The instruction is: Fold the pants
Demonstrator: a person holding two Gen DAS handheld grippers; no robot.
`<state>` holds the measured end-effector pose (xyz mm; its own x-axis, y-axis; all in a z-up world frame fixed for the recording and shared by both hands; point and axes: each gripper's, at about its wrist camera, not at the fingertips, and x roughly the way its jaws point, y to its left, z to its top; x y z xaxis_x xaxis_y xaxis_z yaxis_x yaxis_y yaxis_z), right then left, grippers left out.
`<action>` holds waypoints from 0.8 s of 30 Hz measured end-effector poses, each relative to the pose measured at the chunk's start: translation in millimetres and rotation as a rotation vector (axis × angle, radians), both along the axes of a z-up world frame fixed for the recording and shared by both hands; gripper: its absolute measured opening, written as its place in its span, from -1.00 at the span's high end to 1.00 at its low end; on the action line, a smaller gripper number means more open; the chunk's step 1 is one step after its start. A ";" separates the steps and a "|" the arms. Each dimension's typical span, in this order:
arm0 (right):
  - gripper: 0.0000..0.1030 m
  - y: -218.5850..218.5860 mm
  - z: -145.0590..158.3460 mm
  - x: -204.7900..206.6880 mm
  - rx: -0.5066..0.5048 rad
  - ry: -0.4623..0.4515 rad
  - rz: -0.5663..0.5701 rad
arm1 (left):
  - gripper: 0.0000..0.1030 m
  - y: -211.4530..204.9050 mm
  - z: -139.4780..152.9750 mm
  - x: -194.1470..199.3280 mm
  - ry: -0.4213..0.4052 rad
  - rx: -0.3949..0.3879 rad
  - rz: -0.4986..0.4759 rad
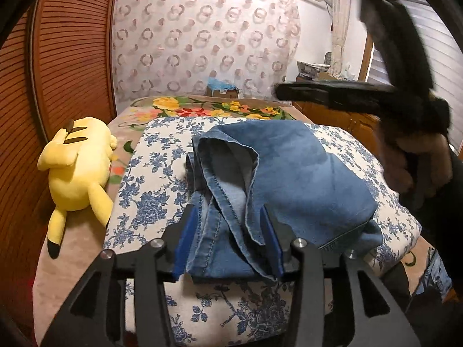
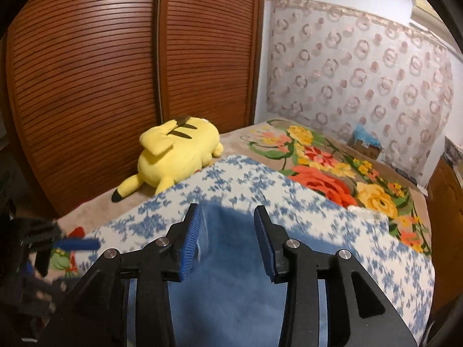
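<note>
Left wrist view: jeans [image 1: 277, 179] lie roughly folded on the floral quilt [image 1: 150, 173], loose near hems between the left gripper's [image 1: 228, 243] parted jaws; right gripper [image 2: 227, 240] hovers, jaws apart; tidying remains.

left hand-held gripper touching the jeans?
Cannot tell. In the left wrist view the left hand-held gripper stands open with the jeans lying between its blue pads, but no pad plainly presses the denim or shows a gap.

Pants [image 1: 277, 173]: one pair
Grippers: two, left gripper [image 1: 228, 243], right gripper [image 2: 227, 240]
Plush toy [image 1: 78, 170]: one
Cardboard box [image 1: 222, 90]: one
</note>
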<state>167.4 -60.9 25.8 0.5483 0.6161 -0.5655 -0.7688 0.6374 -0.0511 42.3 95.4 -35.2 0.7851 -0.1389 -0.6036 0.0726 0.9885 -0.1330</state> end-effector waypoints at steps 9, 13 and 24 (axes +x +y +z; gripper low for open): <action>0.26 -83.9 -21.1 -27.9 0.022 0.031 -0.092 | 0.16 -21.6 -5.4 8.4 0.022 0.011 -0.032; 0.26 -123.3 -33.8 -36.8 0.022 0.046 -0.153 | 0.16 -31.4 -8.0 10.3 0.030 0.011 -0.052; 0.26 -199.5 -83.9 -60.8 -0.010 0.131 -0.286 | 0.16 -53.4 -22.6 18.6 0.076 0.029 -0.085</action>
<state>106.6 -260.4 -58.1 0.6205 0.4412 -0.6484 -0.5587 0.8289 0.0294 60.9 42.1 -57.7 0.7229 -0.1848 -0.6658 0.1475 0.9826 -0.1126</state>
